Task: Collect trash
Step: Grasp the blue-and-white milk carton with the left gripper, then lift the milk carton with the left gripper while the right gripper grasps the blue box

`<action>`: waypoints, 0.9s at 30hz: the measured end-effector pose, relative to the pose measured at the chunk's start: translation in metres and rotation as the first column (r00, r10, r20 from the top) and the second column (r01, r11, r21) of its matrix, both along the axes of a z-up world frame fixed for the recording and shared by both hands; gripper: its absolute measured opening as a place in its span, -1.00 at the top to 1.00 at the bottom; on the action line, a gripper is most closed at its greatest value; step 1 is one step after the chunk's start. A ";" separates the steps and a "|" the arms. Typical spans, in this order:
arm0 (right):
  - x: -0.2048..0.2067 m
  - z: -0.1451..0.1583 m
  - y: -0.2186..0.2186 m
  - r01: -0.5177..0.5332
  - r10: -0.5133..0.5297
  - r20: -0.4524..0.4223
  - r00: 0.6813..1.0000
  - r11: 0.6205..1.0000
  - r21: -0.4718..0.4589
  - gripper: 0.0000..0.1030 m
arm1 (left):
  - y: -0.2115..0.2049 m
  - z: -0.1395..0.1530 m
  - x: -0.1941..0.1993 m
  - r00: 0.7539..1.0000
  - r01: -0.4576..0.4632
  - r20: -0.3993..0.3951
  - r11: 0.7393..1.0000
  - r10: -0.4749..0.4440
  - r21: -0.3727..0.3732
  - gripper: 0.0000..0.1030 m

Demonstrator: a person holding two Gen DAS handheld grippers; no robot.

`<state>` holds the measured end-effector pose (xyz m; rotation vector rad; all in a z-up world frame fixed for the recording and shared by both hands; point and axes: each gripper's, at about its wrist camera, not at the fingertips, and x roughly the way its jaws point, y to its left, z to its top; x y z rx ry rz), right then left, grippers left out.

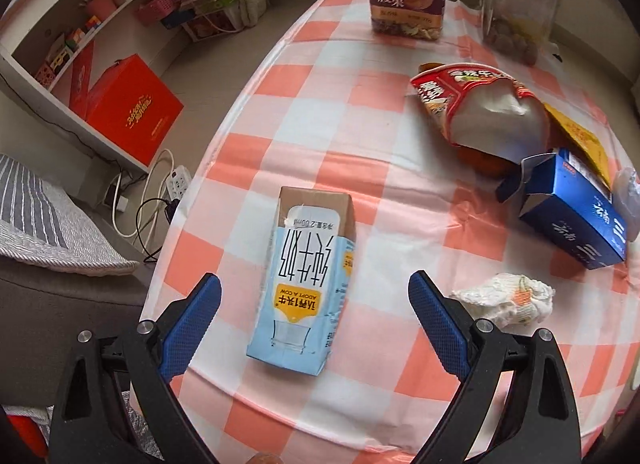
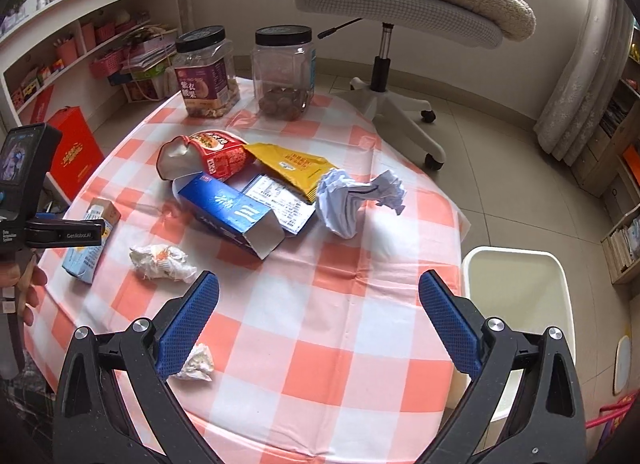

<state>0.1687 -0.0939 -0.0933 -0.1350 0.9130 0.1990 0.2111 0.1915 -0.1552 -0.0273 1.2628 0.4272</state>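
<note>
The milk carton (image 1: pixel 305 288) lies flat on the checked tablecloth (image 1: pixel 384 144) near the table's left edge, its long axis running straight away from the left gripper (image 1: pixel 316 324), brown top end pointing away. That gripper hangs over it, fingers spread wide to either side, touching nothing. A crumpled napkin (image 1: pixel 508 298) lies just right. The right gripper (image 2: pixel 320 324) hovers over the cloth, spread wide and empty, a small wad (image 2: pixel 196 364) beside its left finger. A white bin (image 2: pixel 520 304) stands right of the table.
</note>
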 end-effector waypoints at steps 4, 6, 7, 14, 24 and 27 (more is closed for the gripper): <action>0.008 -0.010 0.028 -0.058 0.058 -0.019 0.998 0.998 -0.017 -0.87 | 0.022 -0.015 0.000 0.999 -0.019 -0.038 0.998 0.017 -0.066 -0.78; 0.015 -0.014 0.036 -0.074 0.074 -0.021 0.997 0.997 -0.036 -0.87 | 0.026 -0.019 -0.002 0.998 -0.021 -0.052 0.998 0.018 -0.066 -0.78; 0.019 -0.015 0.040 -0.081 0.080 -0.018 0.997 0.996 -0.042 -0.87 | 0.028 -0.020 -0.003 0.998 -0.021 -0.054 0.997 0.017 -0.068 -0.78; 0.039 -0.024 0.055 -0.130 0.129 -0.026 0.991 0.990 -0.045 -0.86 | 0.026 -0.031 0.001 0.995 0.025 -0.091 0.989 -0.038 -0.145 -0.48; 0.045 -0.031 0.081 -0.271 0.275 0.005 0.962 0.953 -0.137 -0.86 | 0.005 0.025 -0.011 0.991 0.118 0.086 0.967 -0.101 -0.227 -0.11; 0.060 -0.034 0.089 -0.294 0.301 0.008 0.954 0.937 -0.190 -0.86 | 0.000 0.058 -0.019 0.979 0.144 0.180 0.956 -0.099 -0.254 -0.11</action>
